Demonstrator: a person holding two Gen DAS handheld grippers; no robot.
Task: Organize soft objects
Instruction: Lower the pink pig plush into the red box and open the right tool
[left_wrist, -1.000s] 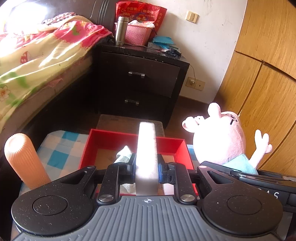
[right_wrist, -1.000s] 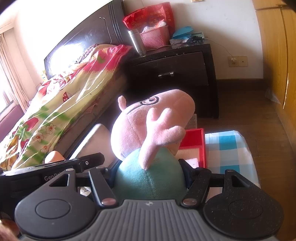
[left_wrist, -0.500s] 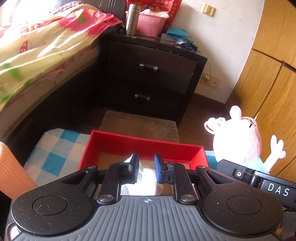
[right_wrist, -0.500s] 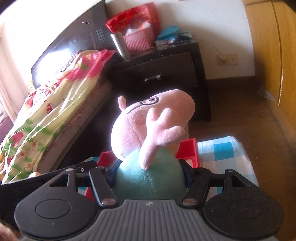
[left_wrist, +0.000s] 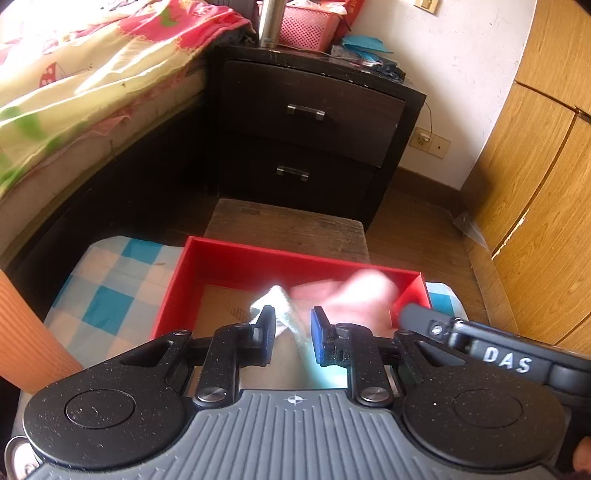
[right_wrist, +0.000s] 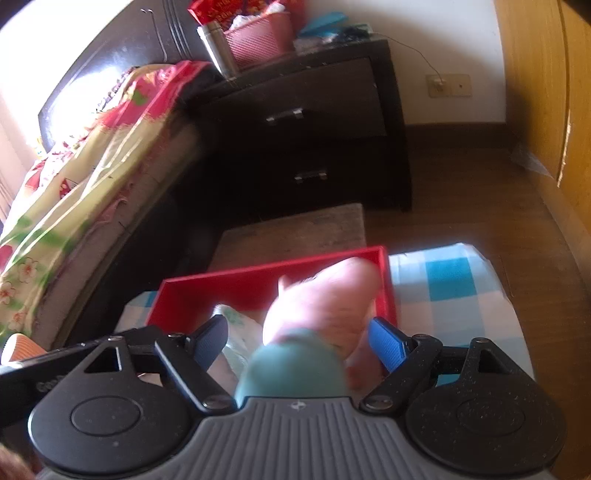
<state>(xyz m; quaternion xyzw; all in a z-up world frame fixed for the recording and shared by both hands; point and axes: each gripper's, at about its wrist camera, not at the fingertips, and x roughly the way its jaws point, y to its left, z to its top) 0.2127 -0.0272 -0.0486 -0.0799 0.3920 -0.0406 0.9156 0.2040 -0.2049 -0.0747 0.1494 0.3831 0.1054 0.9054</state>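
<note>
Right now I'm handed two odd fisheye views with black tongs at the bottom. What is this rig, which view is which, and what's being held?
No robot arm: a person holds a two-finger gripper in each hand, with a camera on each looking along its fingers. One view is from the left gripper, the other from the right gripper. Both look down into a red box on a blue-checked cloth. The right jaws are opening; the pink plush pig, blurred, lies between them with the pads clear of it, over the box. The left jaws stand narrowly apart, gripping nothing; a white packet lies in the box beyond them.
</note>
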